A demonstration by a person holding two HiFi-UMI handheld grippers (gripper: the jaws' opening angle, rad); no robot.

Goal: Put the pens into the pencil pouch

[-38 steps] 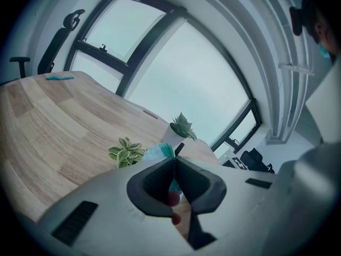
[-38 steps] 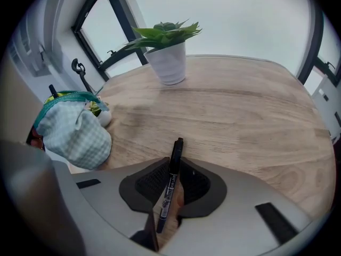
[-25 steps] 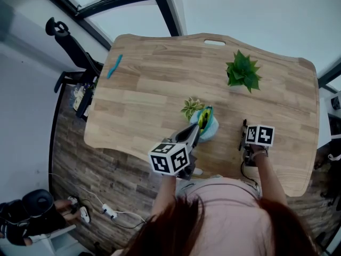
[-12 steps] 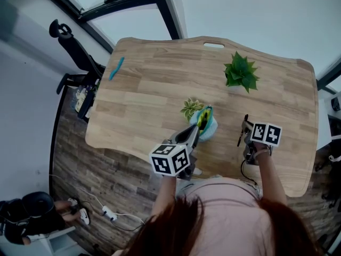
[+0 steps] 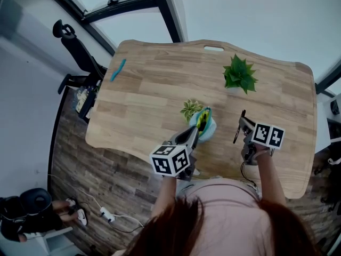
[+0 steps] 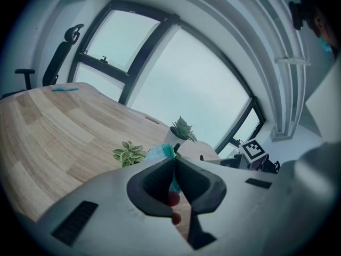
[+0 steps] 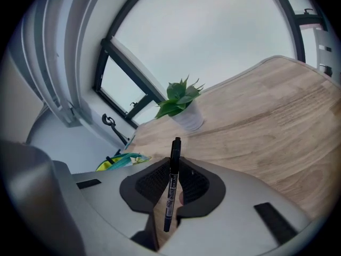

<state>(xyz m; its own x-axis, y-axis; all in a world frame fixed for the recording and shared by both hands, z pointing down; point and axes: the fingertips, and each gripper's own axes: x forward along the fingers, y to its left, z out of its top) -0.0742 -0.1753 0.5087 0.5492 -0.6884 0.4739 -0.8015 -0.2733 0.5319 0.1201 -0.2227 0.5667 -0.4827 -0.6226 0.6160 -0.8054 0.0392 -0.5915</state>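
No text can be read anywhere. The black pen [image 7: 171, 188] carries a strip of pale print along its barrel, too small and blurred to make out. The marker cube [image 5: 169, 160] over the table's [image 5: 149, 89] near edge and the second cube [image 5: 268, 135] to its right bear only black-and-white square patterns, with no letters or numbers
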